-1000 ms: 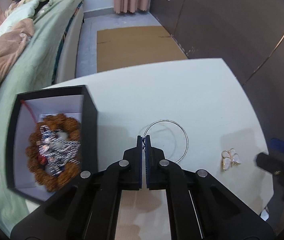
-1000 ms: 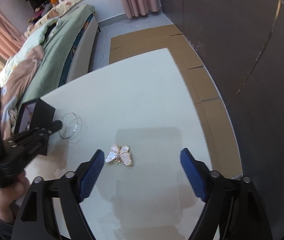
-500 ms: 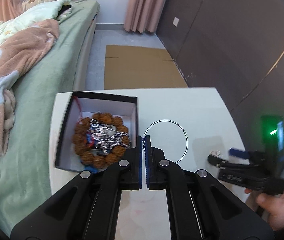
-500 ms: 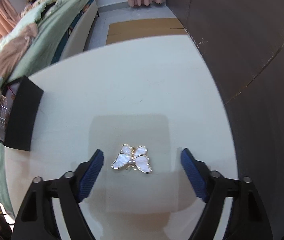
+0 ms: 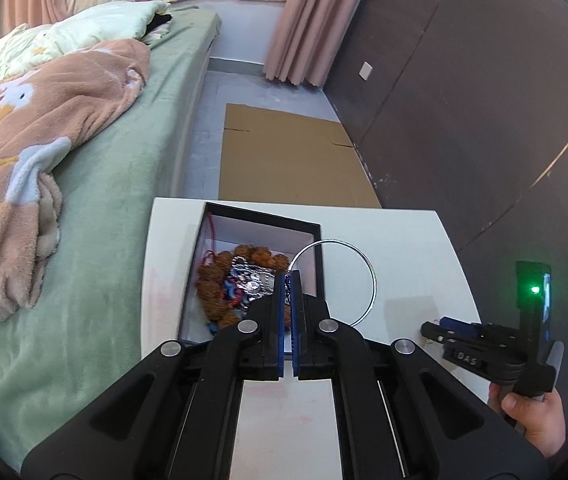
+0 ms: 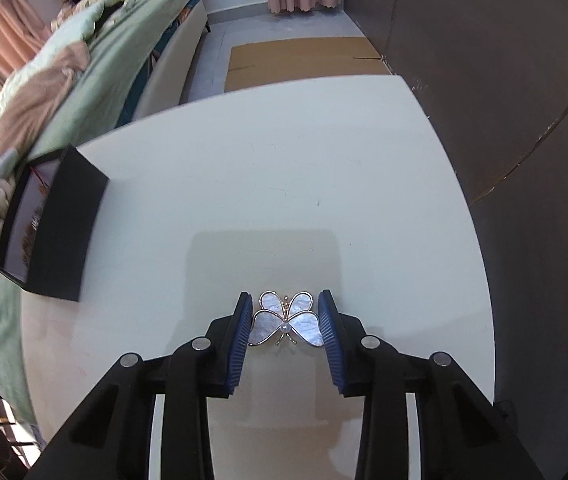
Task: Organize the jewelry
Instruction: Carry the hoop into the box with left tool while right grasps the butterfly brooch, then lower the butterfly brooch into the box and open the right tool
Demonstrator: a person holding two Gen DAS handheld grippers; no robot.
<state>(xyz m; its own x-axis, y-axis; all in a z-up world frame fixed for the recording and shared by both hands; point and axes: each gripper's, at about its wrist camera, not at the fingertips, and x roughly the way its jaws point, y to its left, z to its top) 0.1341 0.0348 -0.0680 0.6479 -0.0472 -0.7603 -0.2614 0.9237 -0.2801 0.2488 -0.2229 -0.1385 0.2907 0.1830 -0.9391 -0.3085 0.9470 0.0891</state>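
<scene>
Right wrist view: the right hand-held gripper [image 6: 286, 322] points steeply down at the white tabletop [image 6: 284, 168], its jaws narrow and closing around one butterfly brooch [image 6: 286, 324]. The brooch lies flat on the tabletop between the blue pads [image 6: 240, 344]; both pads stand right at the wing edges, and whether they already press on it I cannot tell.

Left wrist view: the left hand-held gripper [image 5: 288, 280] has its jaws fully together, pinching one thin silver hoop bangle [image 5: 370, 276] at its rim. The bangle hangs partly over the right wall of the one black jewelry box [image 5: 318, 256] and partly over the tabletop right of the box. Inside the box lies one brown bead bracelet [image 5: 220, 280] around a heap of silver chain [image 5: 252, 280] with red cord; the pieces in that heap are too tangled to count. Well right of the box, a person's hand [image 5: 532, 420] holds the right hand-held gripper, one green light showing on its handle. One flat cardboard sheet [image 5: 288, 160] lies on the floor beyond the box, and one bed [image 5: 116, 184] stands left of the box.
</scene>
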